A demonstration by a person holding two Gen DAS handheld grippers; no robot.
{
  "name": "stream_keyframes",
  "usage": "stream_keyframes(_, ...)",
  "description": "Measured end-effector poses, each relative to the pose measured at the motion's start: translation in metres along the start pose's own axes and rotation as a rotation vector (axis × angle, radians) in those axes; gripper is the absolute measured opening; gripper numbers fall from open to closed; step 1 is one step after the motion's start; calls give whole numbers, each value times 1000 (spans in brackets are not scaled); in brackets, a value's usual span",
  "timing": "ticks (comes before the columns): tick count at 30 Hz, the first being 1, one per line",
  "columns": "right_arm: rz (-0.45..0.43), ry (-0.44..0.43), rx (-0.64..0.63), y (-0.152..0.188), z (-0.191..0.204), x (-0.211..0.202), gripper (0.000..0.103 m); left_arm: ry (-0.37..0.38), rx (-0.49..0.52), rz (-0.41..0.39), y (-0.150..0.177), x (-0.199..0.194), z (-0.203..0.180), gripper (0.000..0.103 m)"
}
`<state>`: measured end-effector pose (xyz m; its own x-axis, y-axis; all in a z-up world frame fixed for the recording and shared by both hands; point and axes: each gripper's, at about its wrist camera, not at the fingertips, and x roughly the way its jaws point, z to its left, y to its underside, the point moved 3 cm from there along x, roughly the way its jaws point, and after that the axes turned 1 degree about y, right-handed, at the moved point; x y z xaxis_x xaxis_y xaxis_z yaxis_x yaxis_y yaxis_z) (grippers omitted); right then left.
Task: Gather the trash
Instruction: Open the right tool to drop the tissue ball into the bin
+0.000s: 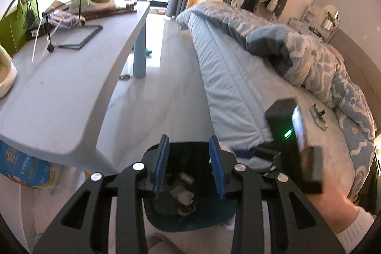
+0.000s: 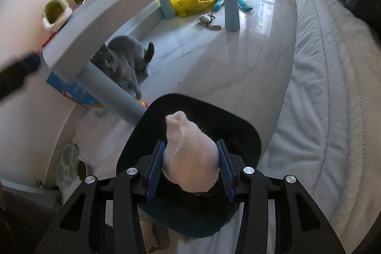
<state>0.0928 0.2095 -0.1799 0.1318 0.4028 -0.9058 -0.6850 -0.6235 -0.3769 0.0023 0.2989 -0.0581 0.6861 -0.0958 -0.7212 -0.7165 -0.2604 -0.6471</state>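
1. While the right gripper [image 2: 190, 166] points steeply down, its two blue pads press on the sides of a white wad [image 2: 188, 149] that looks like crumpled tissue or gauze, so the jaws stand partly closed on that wad and nothing else.
2. The wad hangs directly over the dark bin [image 2: 247, 132], whose open mouth lies straight below and just ahead of the fingertips; the wad's long axis runs forward from the pads toward the bin's far rim.
3. Judged from this, the coming move is a release, and it turns on the wad being inside the rim's outline, which it appears to be.
4. The left gripper [image 1: 190, 166] also looks down into the same bin [image 1: 181, 146], with its jaws partly apart and nothing between the pads; scraps [image 1: 183, 194] already lie at the bottom.
5. The right hand is therefore the one placed to drop.
6. A grey cat [image 2: 126, 58] sits under the table [image 2: 100, 25], well apart from the bin.
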Motion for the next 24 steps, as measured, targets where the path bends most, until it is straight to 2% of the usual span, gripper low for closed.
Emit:
stream_keyframes(10, 51, 5, -37, 10, 10, 9, 50, 46, -11, -57, -11, -14, -9, 44)
stream_keyframes(12, 48, 3, -45, 11, 11, 6, 57, 55, -11, -69, -13, -17, -12, 46)
stream_keyframes(18, 8, -15, -33, 11, 6, -11, 57, 71, 1, -109, -21, -27, -24, 52)
stream_keyframes(24, -82, -41, -22, 7, -3, -43, 58, 88, 25, -136, -28, -31, -44, 63)
